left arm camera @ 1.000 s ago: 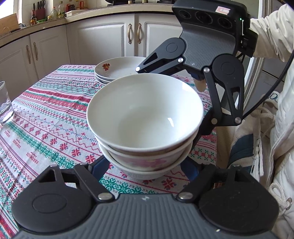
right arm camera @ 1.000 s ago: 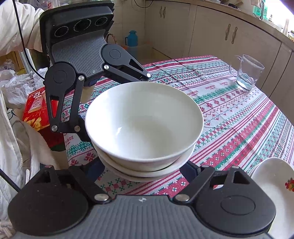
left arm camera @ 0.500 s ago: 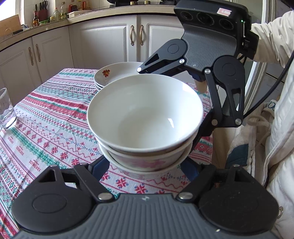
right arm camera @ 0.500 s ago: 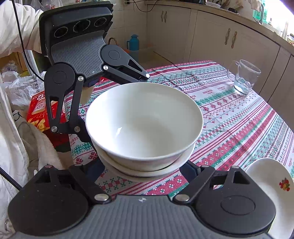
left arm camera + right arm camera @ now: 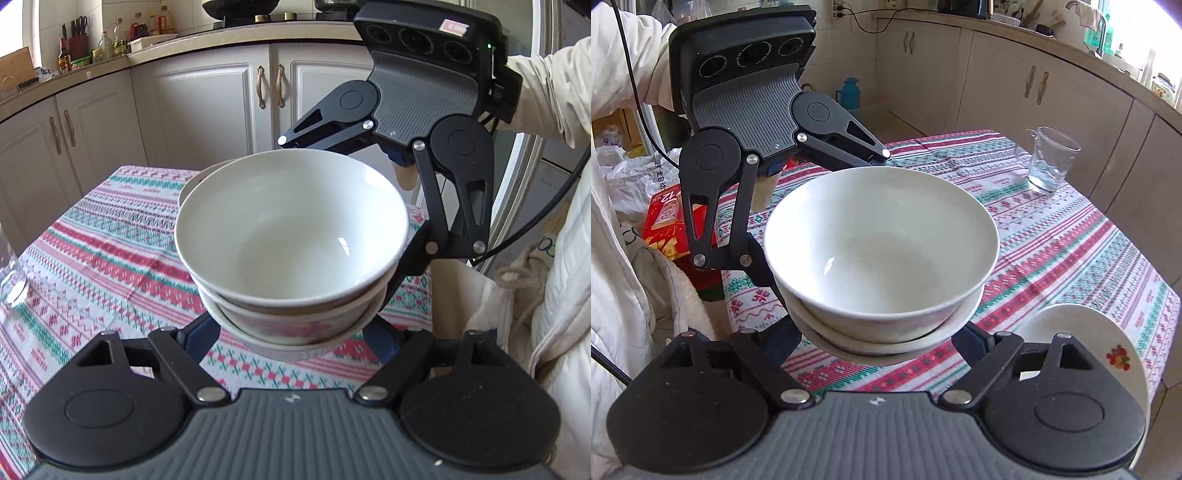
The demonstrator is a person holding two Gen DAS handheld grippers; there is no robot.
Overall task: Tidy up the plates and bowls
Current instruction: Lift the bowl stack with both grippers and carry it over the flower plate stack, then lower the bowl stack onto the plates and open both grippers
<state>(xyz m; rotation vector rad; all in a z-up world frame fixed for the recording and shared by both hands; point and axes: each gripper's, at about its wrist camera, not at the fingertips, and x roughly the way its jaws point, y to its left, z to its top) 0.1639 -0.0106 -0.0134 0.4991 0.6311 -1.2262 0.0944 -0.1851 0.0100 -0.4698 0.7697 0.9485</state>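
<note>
Stack of bowls point(image 5: 291, 243) held clear above the worktop point(image 5: 110, 251), near its edge, mouths up, top bowl empty. Left tool point(image 5: 291, 336) and right tool point(image 5: 882, 339) each pinch the stack's base from opposite sides. Glass mug point(image 5: 1051, 158) stands well apart; plates point(image 5: 1082, 332) at right edge.

White bowls point(image 5: 291, 236), lower one w/ pink floral print; red-green-white patterned tablecloth point(image 5: 110, 243); white plate point(image 5: 1108, 332) w/ red-orange motif.

Glossy glazed bowls point(image 5: 291, 236); woven, matt tablecloth point(image 5: 110, 258); probably glass mug point(image 5: 1051, 158).
</note>
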